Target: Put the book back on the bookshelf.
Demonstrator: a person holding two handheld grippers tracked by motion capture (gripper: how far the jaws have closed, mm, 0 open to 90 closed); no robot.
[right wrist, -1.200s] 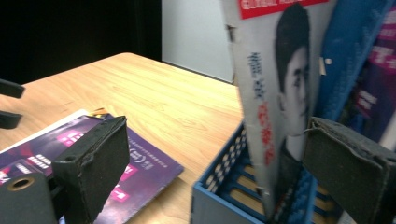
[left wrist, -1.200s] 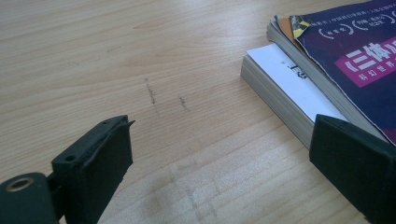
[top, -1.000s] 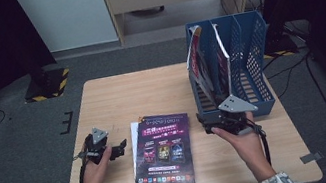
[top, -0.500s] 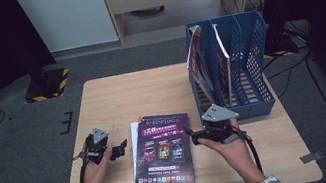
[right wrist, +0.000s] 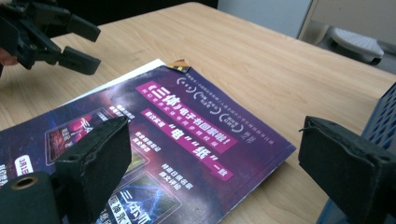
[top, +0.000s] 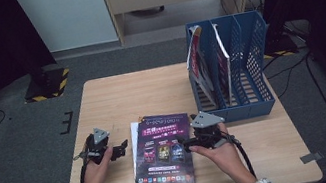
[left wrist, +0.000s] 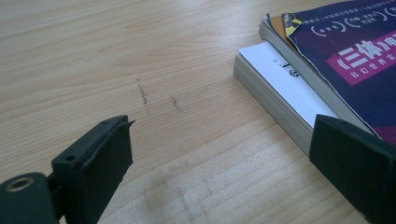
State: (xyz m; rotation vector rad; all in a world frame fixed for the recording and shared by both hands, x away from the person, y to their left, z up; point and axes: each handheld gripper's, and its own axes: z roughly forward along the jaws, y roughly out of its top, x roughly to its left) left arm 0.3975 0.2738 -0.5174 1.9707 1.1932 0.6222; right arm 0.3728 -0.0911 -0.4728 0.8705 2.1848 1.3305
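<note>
A purple magazine (top: 163, 148) lies face up on top of a short stack near the table's front edge. Under it a white book (left wrist: 280, 86) sticks out on the left side. My left gripper (top: 121, 149) rests open just left of the stack, and in the left gripper view its jaws (left wrist: 219, 154) frame bare wood and the white book's corner. My right gripper (top: 186, 143) is open at the magazine's right edge, pointing left. The right gripper view has the magazine cover (right wrist: 196, 121) between its wide-apart jaws (right wrist: 215, 158), with the left gripper (right wrist: 70, 42) farther off.
A blue mesh file rack (top: 253, 83) stands at the table's right rear, holding two upright magazines (top: 199, 62) in its left slots. Its wall (right wrist: 383, 116) is close to my right gripper's right jaw. The wooden table (top: 126, 98) is bare behind the stack.
My right gripper has moved left, from in front of the blue rack to the magazine's right edge. The left gripper and the stack have stayed put.
</note>
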